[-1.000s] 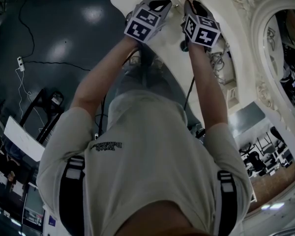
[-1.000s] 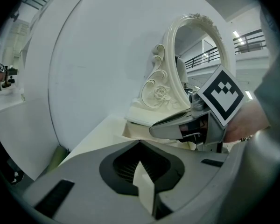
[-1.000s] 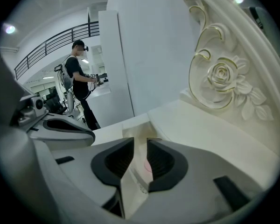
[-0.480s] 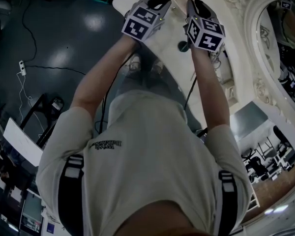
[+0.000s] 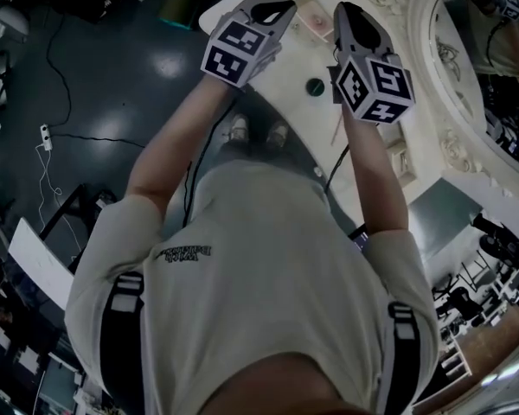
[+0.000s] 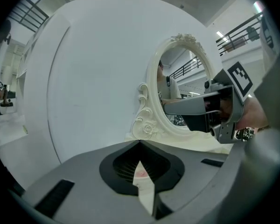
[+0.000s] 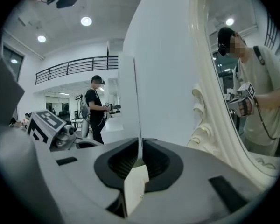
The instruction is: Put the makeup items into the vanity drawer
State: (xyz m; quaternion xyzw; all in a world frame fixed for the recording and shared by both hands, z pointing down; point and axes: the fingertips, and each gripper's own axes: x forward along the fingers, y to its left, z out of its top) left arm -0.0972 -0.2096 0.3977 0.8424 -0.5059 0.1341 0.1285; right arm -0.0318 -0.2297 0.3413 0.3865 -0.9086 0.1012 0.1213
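From the head view, both grippers are held up over the cream vanity top (image 5: 272, 72). My left gripper (image 5: 277, 9) has its jaw tips meeting with nothing in them; in the left gripper view (image 6: 140, 143) only the cream surface shows below. My right gripper (image 5: 346, 11) has just been closing and stands at a narrow slit (image 7: 139, 149), with nothing between the jaws. A small dark round item (image 5: 314, 86) lies on the top below and between the grippers. A thin stick (image 5: 337, 128) lies nearer the person. A pinkish item (image 5: 316, 26) sits in a shallow cream compartment.
An ornate oval mirror (image 5: 467, 67) stands at the right of the vanity, its carved frame (image 6: 147, 120) close ahead of both grippers (image 7: 210, 101). Dark floor (image 5: 112, 76) with cables lies to the left. Another person (image 7: 95, 106) stands in the background.
Both grippers have risen off the vanity top toward the camera and moved slightly apart. The dark round item, partly covered by the right gripper before, now lies in plain view.
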